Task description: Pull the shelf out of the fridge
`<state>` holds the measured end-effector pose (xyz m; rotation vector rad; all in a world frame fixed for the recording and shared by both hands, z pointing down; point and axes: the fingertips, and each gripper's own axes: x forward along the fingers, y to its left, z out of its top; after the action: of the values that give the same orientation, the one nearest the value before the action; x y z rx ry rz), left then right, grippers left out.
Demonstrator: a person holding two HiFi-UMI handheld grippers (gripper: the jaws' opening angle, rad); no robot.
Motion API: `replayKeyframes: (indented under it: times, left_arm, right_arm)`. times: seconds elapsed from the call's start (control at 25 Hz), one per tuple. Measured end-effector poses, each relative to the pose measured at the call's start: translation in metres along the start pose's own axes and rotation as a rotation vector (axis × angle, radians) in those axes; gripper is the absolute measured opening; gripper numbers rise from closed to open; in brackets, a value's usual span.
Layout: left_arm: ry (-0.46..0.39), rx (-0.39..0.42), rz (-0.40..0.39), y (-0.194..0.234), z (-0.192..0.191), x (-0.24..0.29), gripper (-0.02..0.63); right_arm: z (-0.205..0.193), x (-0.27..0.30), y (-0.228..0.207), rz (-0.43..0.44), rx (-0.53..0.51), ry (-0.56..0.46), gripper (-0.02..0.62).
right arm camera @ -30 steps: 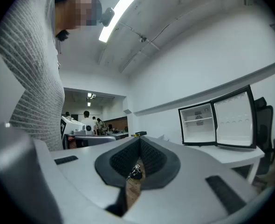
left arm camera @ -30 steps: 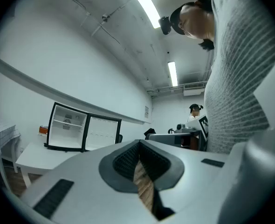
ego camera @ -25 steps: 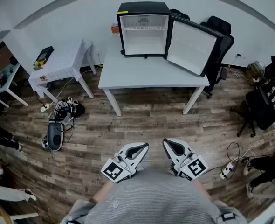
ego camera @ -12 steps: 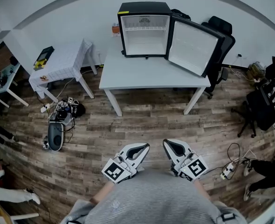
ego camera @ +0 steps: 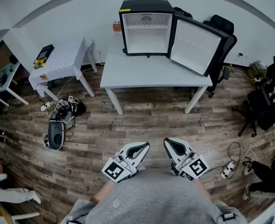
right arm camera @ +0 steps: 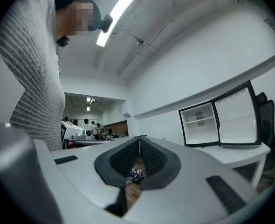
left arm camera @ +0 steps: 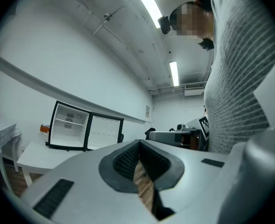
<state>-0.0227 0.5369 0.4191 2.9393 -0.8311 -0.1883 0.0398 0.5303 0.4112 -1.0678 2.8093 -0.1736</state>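
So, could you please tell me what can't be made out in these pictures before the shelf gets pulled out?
Shelf, head view: too small and far to tell how it sits in the fridge.
Office chair, head view: mostly hidden behind the open fridge door.
Orange thing left of the fridge, head view: partly hidden by it, too small to name.

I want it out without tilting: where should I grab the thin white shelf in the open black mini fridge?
Probably the front edge of the thin white shelf, near its middle, coming straight from the front. It lies level across the upper part of the black mini fridge, and the door hangs open to the right.
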Motion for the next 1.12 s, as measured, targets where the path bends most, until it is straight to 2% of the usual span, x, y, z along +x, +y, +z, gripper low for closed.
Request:
replayKeyframes:
  times: [0.48,0.8,1.12]
  left_arm:
    - [0.008,-0.007,-0.010,0.025,0.001,-0.006,0.011]
    - [0.020,-0.011,-0.009,0.048,-0.005,-0.020,0.011]
    - [0.018,-0.021,-0.030,0.061,-0.007,-0.018,0.011]
  right_arm:
    - [-0.004,0.023,-0.009,-0.041,0.016,-0.003,0.012]
    - [-0.013,0.043,-0.016,-0.100,0.009,-0.018,0.012]
    - [-0.020,0.053,-0.017,-0.104,0.013,-0.005,0.012]
